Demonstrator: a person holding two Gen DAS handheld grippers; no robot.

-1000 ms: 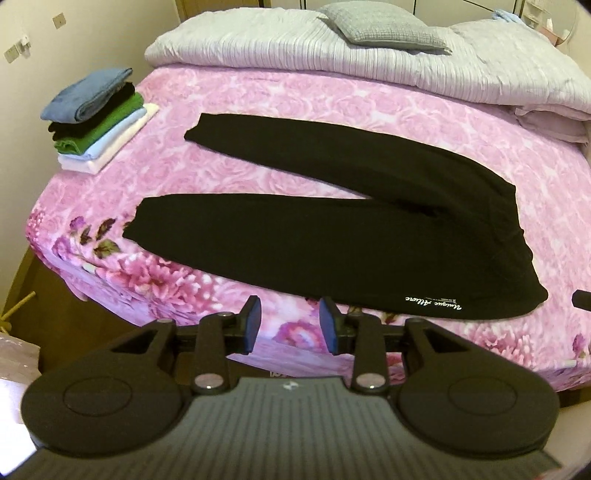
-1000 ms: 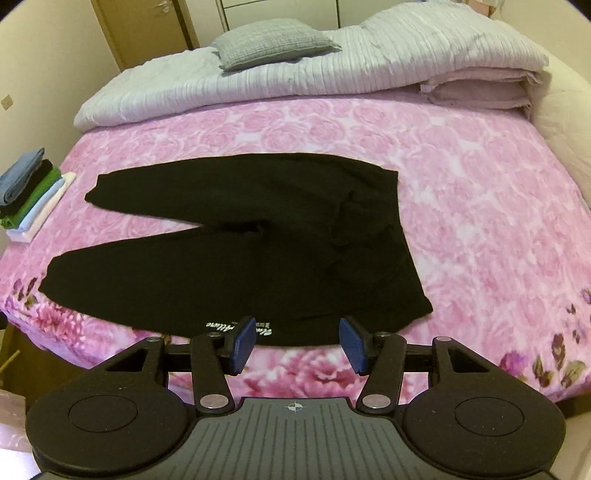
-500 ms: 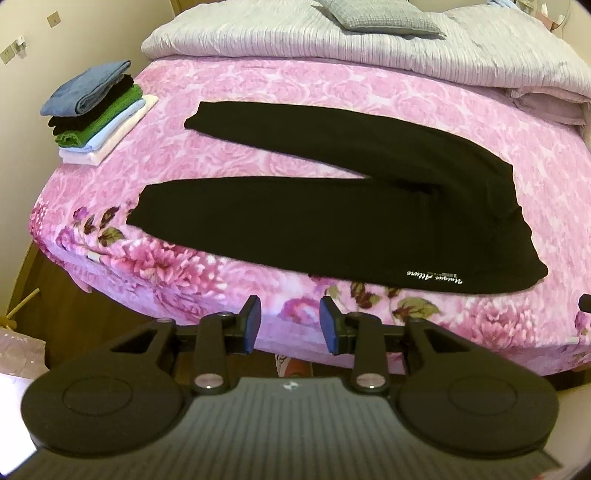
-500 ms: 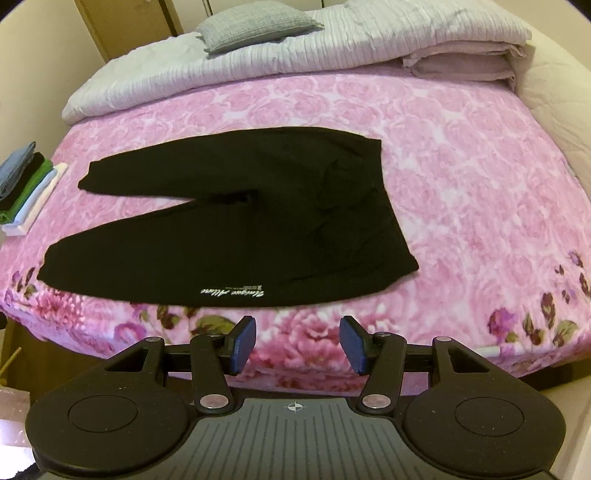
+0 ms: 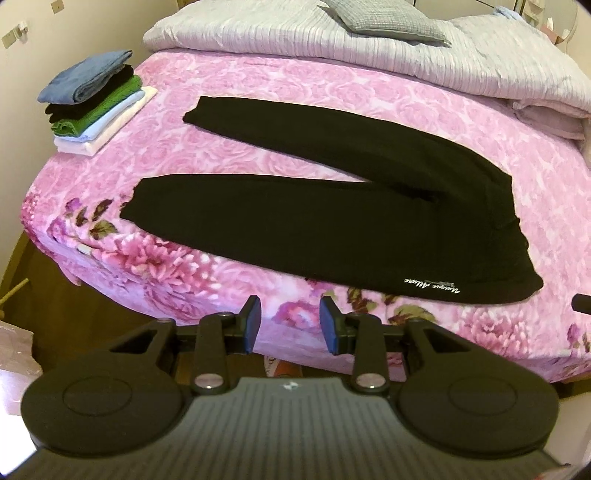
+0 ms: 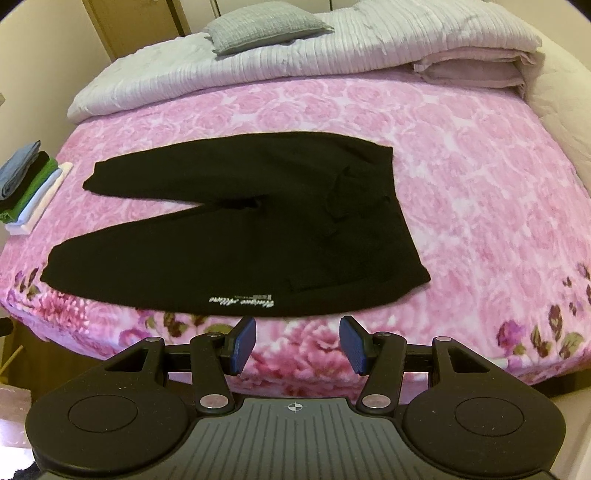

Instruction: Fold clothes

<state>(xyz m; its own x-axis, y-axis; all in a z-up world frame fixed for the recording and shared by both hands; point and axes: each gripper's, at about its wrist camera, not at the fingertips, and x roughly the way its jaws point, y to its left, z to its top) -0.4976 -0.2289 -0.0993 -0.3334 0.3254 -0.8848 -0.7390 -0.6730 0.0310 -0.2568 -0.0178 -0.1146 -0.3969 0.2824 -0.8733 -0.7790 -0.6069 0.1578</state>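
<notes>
Black trousers (image 5: pixel 332 206) lie flat on the pink floral bed, legs spread apart toward the left, waist at the right, with white lettering (image 5: pixel 432 286) near the front edge. They also show in the right wrist view (image 6: pixel 240 229). My left gripper (image 5: pixel 290 325) is open and empty, off the bed's front edge below the near leg. My right gripper (image 6: pixel 297 345) is open and empty, in front of the bed edge just below the lettering (image 6: pixel 242 301). Neither touches the trousers.
A stack of folded clothes (image 5: pixel 92 99) sits at the bed's left edge; it also shows in the right wrist view (image 6: pixel 29 184). A grey quilt (image 6: pixel 295 59), a grey pillow (image 6: pixel 266 31) and a folded pink blanket (image 6: pixel 476 68) lie at the bed's far end.
Both grippers have drawn back from the bed and risen a little; the trousers now sit further from the fingertips. The trousers have not moved. Both jaws stay open.
</notes>
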